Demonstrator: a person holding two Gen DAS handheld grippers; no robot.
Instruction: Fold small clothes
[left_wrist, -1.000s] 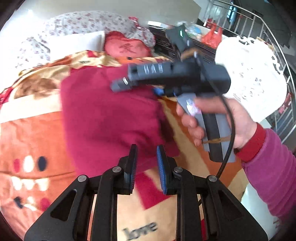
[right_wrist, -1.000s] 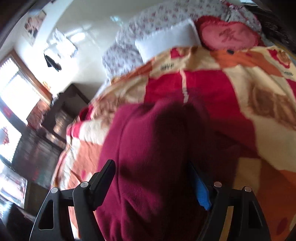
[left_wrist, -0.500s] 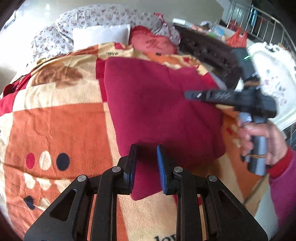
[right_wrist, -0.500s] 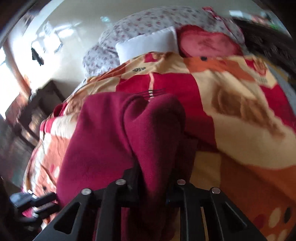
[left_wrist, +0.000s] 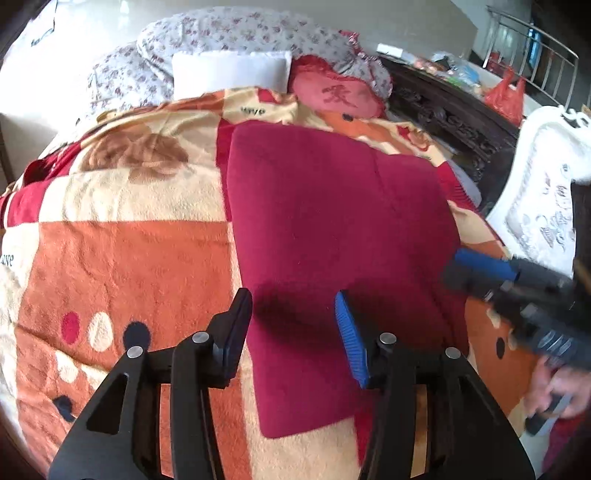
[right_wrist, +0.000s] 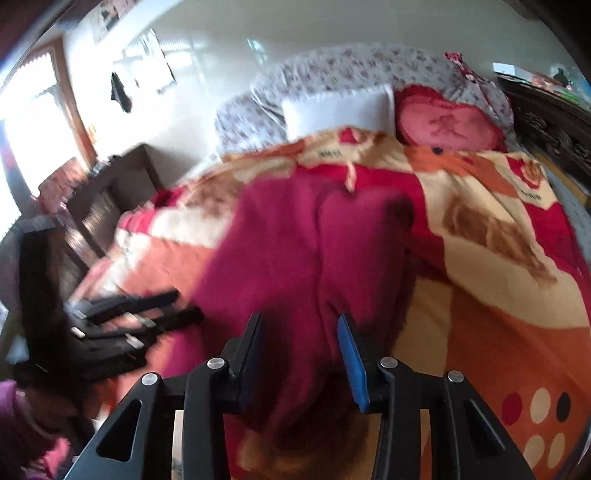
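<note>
Lying folded on the blanket (left_wrist: 122, 258), the maroon garment (left_wrist: 332, 229) sits between released left tongs (left_wrist: 293, 332) and right tongs (right_wrist: 301, 354).

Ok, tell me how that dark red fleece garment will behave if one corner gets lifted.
The dark red garment looks soft and floppy: in the right wrist view it sags in rounded folds, so a lifted corner would probably droop. Its fuzzy nap on the plush blanket likely resists sliding. It seems light.

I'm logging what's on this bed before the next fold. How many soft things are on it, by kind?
Dark red garment: 1
Patterned blanket: 1
White pillow: 1
Red heart cushion: 1
Floral bedding bundle: 1
Total: 5
</note>
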